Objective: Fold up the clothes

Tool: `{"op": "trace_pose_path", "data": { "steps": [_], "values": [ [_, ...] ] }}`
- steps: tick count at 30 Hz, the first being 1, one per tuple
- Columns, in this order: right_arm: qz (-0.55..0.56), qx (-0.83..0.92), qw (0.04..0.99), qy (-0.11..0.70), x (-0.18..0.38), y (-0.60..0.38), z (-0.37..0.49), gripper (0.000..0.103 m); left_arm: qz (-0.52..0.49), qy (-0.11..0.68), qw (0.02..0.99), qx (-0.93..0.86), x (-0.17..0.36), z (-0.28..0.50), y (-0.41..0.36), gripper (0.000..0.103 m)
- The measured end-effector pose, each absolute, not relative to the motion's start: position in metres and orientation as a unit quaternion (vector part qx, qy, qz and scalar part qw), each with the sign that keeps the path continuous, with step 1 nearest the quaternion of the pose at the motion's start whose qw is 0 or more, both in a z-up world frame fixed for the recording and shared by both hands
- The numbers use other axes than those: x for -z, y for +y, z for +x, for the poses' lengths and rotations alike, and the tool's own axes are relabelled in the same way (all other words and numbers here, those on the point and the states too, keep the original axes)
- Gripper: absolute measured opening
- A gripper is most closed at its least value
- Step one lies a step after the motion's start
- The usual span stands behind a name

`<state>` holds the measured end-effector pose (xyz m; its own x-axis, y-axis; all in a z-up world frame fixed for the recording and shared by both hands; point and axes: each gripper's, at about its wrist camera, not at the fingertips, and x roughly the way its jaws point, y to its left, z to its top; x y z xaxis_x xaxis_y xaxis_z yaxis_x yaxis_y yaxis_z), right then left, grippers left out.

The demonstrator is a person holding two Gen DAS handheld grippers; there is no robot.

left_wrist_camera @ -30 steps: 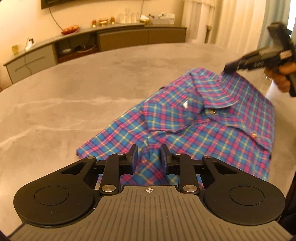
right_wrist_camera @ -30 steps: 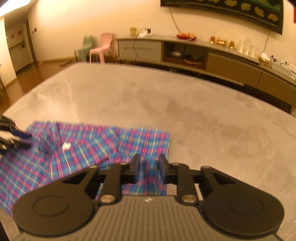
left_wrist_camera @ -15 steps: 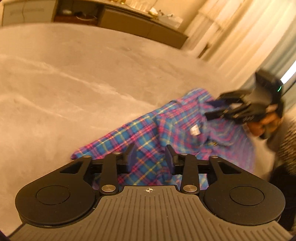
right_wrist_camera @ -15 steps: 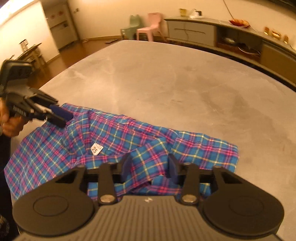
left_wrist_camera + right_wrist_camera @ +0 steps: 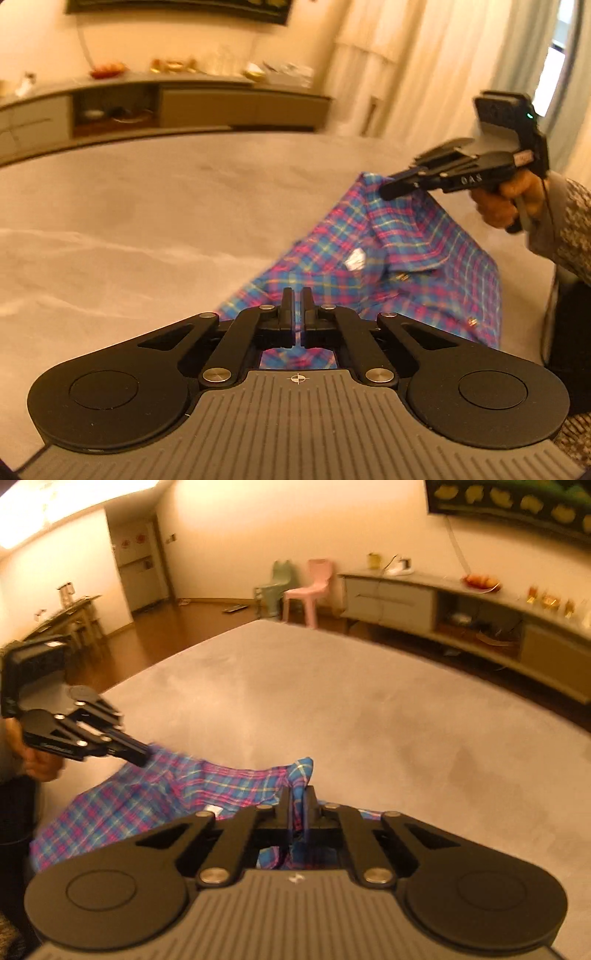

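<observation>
A wide grey stone-look table (image 5: 155, 206) fills the room's middle, with a long low sideboard (image 5: 461, 609) against the far wall, pale curtains (image 5: 399, 55) to one side and two small plastic chairs, a pink chair (image 5: 314, 587) and a green chair (image 5: 277, 587), near the doorway.

On the near part of the table lies a plaid shirt (image 5: 399, 266) in blue, pink and yellow — its collar and a white neck label (image 5: 355, 258) face up, and small buttons show along the placket. The cloth is raised at two places, one near each gripper, and sags between them.

The left gripper (image 5: 296, 302) has just closed; its jaws stand almost together over the shirt's near edge, and plaid shows behind and below them. In the right wrist view the left gripper's tips (image 5: 138, 755) meet a raised corner of the fabric, so it grips the shirt there.

The right gripper (image 5: 297, 805) has likewise just closed, and a fold of plaid stands pinched between its jaws, rising in a small peak above them. From the left wrist view its tips (image 5: 393, 188) sit at the shirt's far upper corner, held by a hand (image 5: 506, 199) in a speckled knit sleeve (image 5: 576, 229).
</observation>
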<state>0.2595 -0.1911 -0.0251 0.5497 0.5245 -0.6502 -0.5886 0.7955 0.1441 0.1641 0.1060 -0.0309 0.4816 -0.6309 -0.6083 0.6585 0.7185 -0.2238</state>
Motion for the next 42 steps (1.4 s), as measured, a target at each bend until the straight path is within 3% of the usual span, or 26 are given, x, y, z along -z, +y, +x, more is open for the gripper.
{"op": "trace_pose_path", "data": {
  "steps": [6, 9, 11, 14, 18, 22, 24, 26, 27, 30, 32, 39, 40, 41, 42],
  "values": [
    [-0.109, -0.254, 0.874, 0.399, 0.065, -0.16, 0.284, 0.005, 0.027, 0.357, 0.85, 0.386, 0.041, 0.164, 0.093, 0.0],
    [-0.127, -0.231, 0.881, 0.394, 0.061, -0.156, 0.281, 0.02, 0.035, 0.346, 0.831, 0.434, 0.037, 0.149, 0.082, 0.005],
    [-0.104, -0.221, 0.896, 0.37, 0.042, -0.17, 0.274, 0.037, 0.051, 0.353, 0.822, 0.444, 0.041, 0.142, 0.074, 0.008],
    [-0.062, -0.234, 0.896, 0.372, 0.025, -0.196, 0.259, 0.033, 0.082, 0.386, 0.824, 0.407, 0.06, 0.146, 0.068, 0.008],
    [-0.078, -0.175, 0.873, 0.449, 0.069, -0.22, 0.254, 0.031, 0.096, 0.381, 0.831, 0.394, 0.058, 0.146, 0.066, 0.006],
    [-0.103, -0.116, 0.889, 0.43, 0.061, -0.21, 0.24, 0.031, 0.086, 0.329, 0.847, 0.409, 0.036, 0.137, 0.061, 0.02],
    [-0.143, -0.124, 0.906, 0.379, 0.04, -0.182, 0.218, 0.032, 0.086, 0.311, 0.859, 0.397, 0.033, 0.139, 0.055, 0.023],
    [-0.168, -0.152, 0.913, 0.339, 0.028, -0.151, 0.198, 0.047, 0.093, 0.306, 0.867, 0.382, 0.036, 0.144, 0.043, 0.023],
    [-0.183, -0.168, 0.908, 0.338, 0.032, -0.133, 0.193, 0.048, 0.093, 0.308, 0.87, 0.375, 0.038, 0.148, 0.039, 0.024],
    [-0.234, -0.206, 0.885, 0.346, 0.058, -0.093, 0.183, 0.042, 0.093, 0.314, 0.868, 0.374, 0.044, 0.156, 0.024, 0.027],
    [-0.249, -0.196, 0.88, 0.354, 0.073, -0.086, 0.186, 0.02, 0.097, 0.313, 0.862, 0.386, 0.048, 0.157, 0.014, 0.029],
    [-0.112, -0.205, 0.899, 0.372, 0.061, -0.112, 0.206, 0.014, 0.114, 0.328, 0.849, 0.4, 0.064, 0.164, -0.014, 0.03],
    [-0.102, -0.206, 0.897, 0.378, 0.064, -0.115, 0.209, 0.013, 0.111, 0.336, 0.848, 0.396, 0.066, 0.167, -0.016, 0.022],
    [-0.096, -0.207, 0.891, 0.392, 0.072, -0.116, 0.215, 0.012, 0.109, 0.342, 0.847, 0.393, 0.068, 0.169, -0.017, 0.007],
    [-0.091, -0.208, 0.886, 0.405, 0.079, -0.118, 0.22, 0.01, 0.111, 0.343, 0.849, 0.386, 0.069, 0.17, -0.018, 0.0]
  ]
}}
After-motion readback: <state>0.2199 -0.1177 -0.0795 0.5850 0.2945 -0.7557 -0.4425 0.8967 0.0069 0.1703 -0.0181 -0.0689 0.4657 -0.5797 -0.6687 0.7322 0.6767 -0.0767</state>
